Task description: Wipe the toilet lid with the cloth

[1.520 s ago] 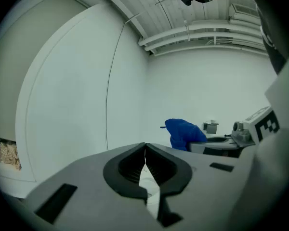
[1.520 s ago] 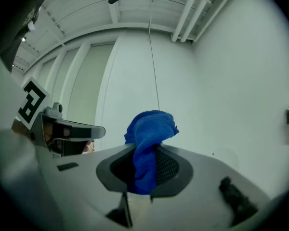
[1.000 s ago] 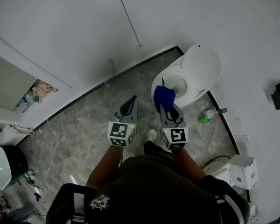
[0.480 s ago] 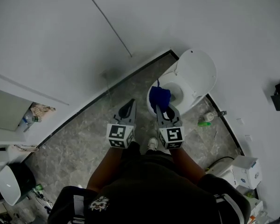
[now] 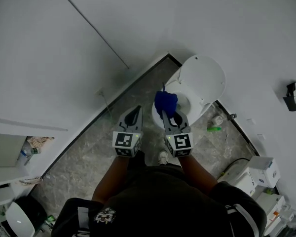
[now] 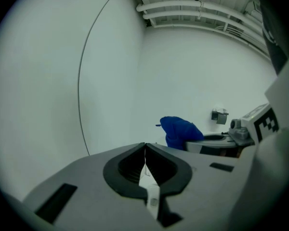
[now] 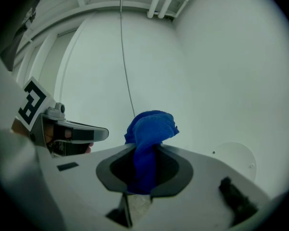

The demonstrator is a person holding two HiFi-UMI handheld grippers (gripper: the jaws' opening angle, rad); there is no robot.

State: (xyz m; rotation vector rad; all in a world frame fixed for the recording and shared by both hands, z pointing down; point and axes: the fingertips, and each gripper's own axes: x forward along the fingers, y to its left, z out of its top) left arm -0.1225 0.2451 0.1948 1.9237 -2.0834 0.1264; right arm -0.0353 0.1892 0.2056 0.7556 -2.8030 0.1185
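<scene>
A white toilet stands in the corner with its lid (image 5: 202,79) raised against the wall and the bowl (image 5: 183,102) open. My right gripper (image 5: 166,113) is shut on a bunched blue cloth (image 5: 165,101) that sticks up from its jaws (image 7: 149,131), at the bowl's near rim. The lid's edge (image 7: 237,159) shows low at the right in the right gripper view. My left gripper (image 5: 133,113) is shut and empty, level with the right one over the floor; from its own view the cloth (image 6: 180,131) appears to its right.
Grey marble floor (image 5: 84,157) lies between white walls. A green-topped bottle (image 5: 214,124) stands on the floor right of the toilet. White boxes (image 5: 261,171) sit at the right. A dark fixture (image 5: 291,97) hangs on the right wall. A shelf with a bottle (image 5: 24,154) is at far left.
Both grippers have moved forward toward the toilet with the cloth still held. The toilet now sits closer to the middle of the head view, and the left shelf and bin have slid out.
</scene>
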